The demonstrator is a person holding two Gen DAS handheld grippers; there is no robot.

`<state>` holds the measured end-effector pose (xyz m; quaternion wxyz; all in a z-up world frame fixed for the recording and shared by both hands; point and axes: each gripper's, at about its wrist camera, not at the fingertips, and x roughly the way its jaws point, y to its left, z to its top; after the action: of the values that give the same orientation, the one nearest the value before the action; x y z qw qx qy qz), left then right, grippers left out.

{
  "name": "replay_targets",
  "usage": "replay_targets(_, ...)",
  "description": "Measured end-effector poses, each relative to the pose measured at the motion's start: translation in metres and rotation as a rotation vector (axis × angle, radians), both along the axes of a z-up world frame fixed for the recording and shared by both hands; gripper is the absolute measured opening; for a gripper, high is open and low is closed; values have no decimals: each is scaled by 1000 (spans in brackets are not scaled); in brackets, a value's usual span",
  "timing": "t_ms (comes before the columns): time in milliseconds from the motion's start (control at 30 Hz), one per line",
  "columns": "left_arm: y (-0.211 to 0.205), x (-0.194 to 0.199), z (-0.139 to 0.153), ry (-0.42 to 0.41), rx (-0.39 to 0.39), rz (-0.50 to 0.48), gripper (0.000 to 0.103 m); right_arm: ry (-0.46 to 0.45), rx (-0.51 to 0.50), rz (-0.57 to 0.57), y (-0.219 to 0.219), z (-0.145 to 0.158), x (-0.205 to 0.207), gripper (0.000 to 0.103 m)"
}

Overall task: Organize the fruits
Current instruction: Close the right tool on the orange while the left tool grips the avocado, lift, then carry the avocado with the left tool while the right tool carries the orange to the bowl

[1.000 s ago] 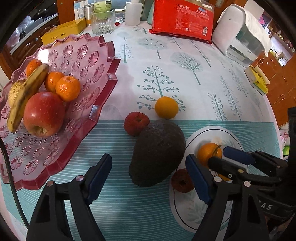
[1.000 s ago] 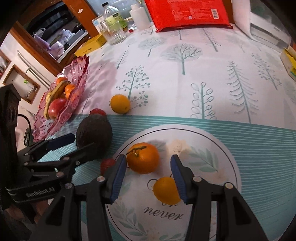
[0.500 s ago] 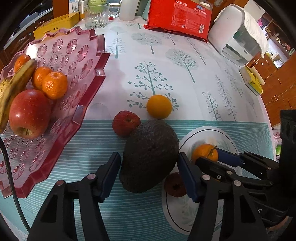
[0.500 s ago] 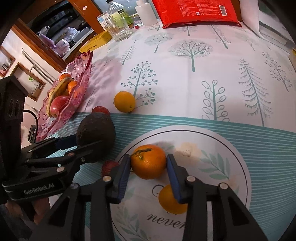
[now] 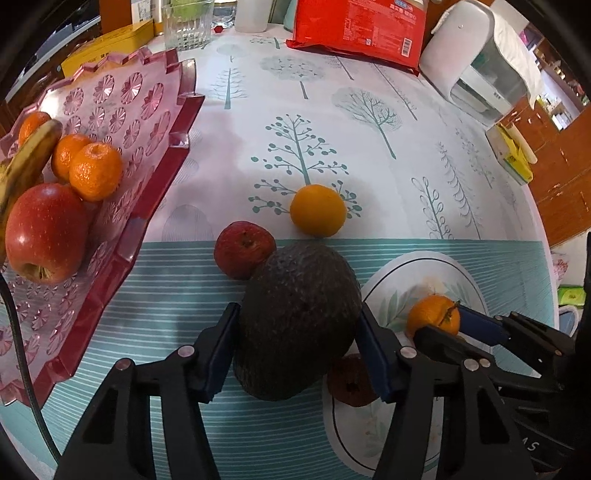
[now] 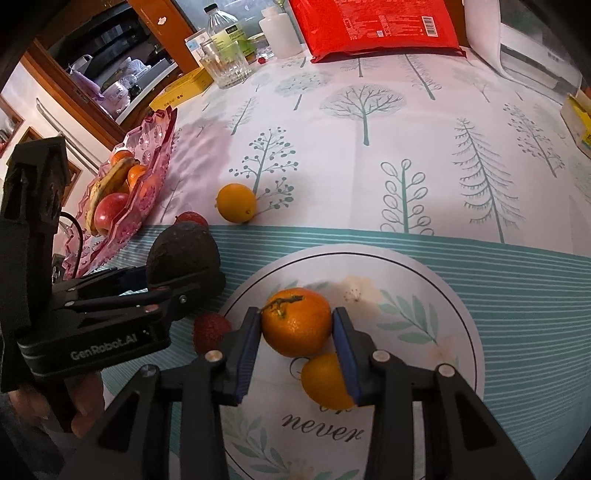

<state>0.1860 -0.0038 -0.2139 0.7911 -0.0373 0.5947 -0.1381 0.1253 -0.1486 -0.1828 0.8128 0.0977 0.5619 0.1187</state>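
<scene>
My left gripper is shut on a dark avocado that rests on the tablecloth; it also shows in the right wrist view. My right gripper is shut on a stemmed tangerine on the round leaf-print mat; both pads touch its sides. A smaller orange fruit lies just behind the tangerine. A red lychee and a yellow-orange citrus lie beyond the avocado. Another lychee lies by the mat's edge.
A pink glass fruit tray at the left holds a red apple, a banana and tangerines. At the back stand a red bag, a glass, a yellow box and a white appliance.
Both grippers moved forward and closed: the left jaws came onto the avocado's sides, the right jaws onto the stemmed tangerine. The fruits stayed in place.
</scene>
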Motion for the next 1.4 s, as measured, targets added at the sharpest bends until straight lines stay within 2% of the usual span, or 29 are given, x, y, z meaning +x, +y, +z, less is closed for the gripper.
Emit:
replay_targets(300, 4, -12, 7, 4, -1, -13, 58, -14, -7, -27, 2, 10, -9, 40)
replay_targets(500, 9, -28, 33, -42, -6, -60, 58, -30, -4, -48, 7, 25, -18, 40)
replay_targets(700, 23, -46, 76, -116, -7, -98, 58, -72, -3, -62, 16, 51, -27, 40)
replay_targets(1000, 70, -57, 151, -244, 1, -90, 58, -179, -13, -36, 51, 105, -33, 40)
replay_targets(1167, 104, -55, 194, -323, 54, -73, 58, -231, -8, -13, 78, 134, -25, 40)
replay_targets(1400, 154, -43, 235, -411, 120, -30, 58, -308, -5, 11, 115, 172, -1, 40)
